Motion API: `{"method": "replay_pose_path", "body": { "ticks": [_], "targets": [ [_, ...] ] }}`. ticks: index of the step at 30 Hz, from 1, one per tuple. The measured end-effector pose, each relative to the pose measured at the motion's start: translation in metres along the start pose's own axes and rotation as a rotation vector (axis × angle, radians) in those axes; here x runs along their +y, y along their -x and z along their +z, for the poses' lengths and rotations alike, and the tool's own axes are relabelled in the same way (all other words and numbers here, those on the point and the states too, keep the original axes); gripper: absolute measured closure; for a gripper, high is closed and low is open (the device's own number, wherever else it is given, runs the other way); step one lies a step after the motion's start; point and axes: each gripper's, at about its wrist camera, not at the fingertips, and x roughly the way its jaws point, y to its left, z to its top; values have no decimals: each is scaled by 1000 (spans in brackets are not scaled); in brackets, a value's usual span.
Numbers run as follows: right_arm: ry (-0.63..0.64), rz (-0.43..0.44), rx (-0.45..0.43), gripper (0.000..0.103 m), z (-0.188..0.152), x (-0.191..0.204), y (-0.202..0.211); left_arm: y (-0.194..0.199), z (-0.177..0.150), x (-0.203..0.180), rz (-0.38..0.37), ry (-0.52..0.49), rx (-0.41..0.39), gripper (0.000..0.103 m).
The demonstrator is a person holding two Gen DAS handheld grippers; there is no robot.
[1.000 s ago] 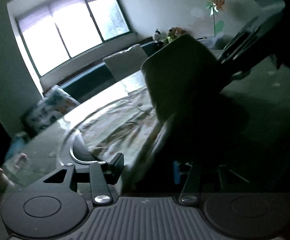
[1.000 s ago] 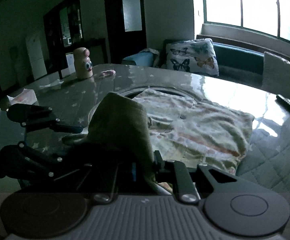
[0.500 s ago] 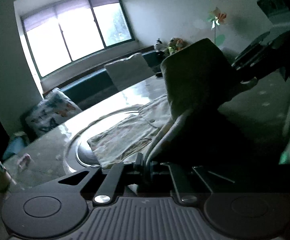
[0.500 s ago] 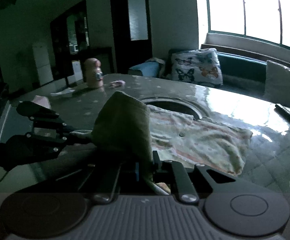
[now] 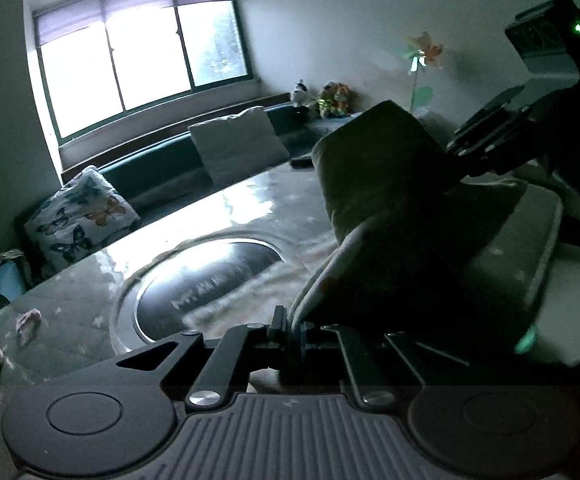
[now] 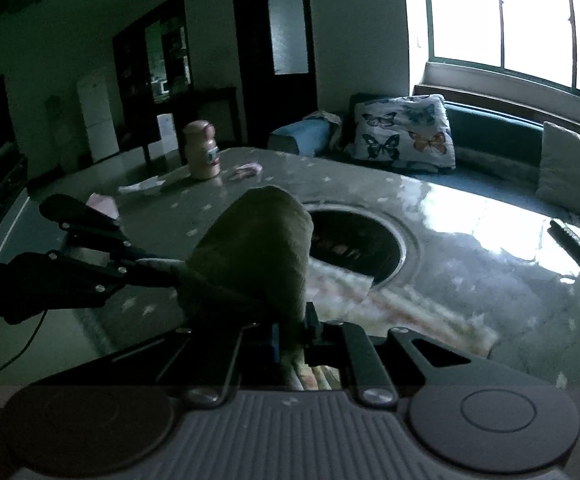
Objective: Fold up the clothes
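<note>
We see the table (image 6: 470,264) with a round inset (image 6: 354,240) in its middle. The garment (image 6: 258,256) hangs above the near edge, its lower part trailing on the table beside the inset. The left gripper (image 5: 290,330) and the right gripper (image 6: 294,334) each pinch a corner of it. A bottle (image 6: 202,150) stands at the far left of the table, a remote (image 6: 576,248) lies at its right. Behind the table, two cushions (image 6: 404,132) rest on a bench (image 6: 494,128) under the window (image 6: 510,16).

Table (image 6: 470,248): glossy, reflective surface. Garment (image 6: 258,248): soft ribbed cloth, matt, draped over table. Grippers: matt black plastic.
</note>
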Motion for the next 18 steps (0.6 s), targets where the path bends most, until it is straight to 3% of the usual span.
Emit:
{"method": "replay_pose_path", "body": {
  "ticks": [9,14,16,18],
  "targets": [
    [-2,-21,44,94,38,-57,-80,-100,18,59,25,138,131,96],
    [-60,-71,70,91,31,-84,-133,-150,3,76,52,242,213,95],
    [-100,-107,65,81,22,-93,-150,-162,-1,79,69,269,228,95],
    [-119,-142,41,80,13,-96,-155,-166,-5,77,82,285,231,93]
  ]
}}
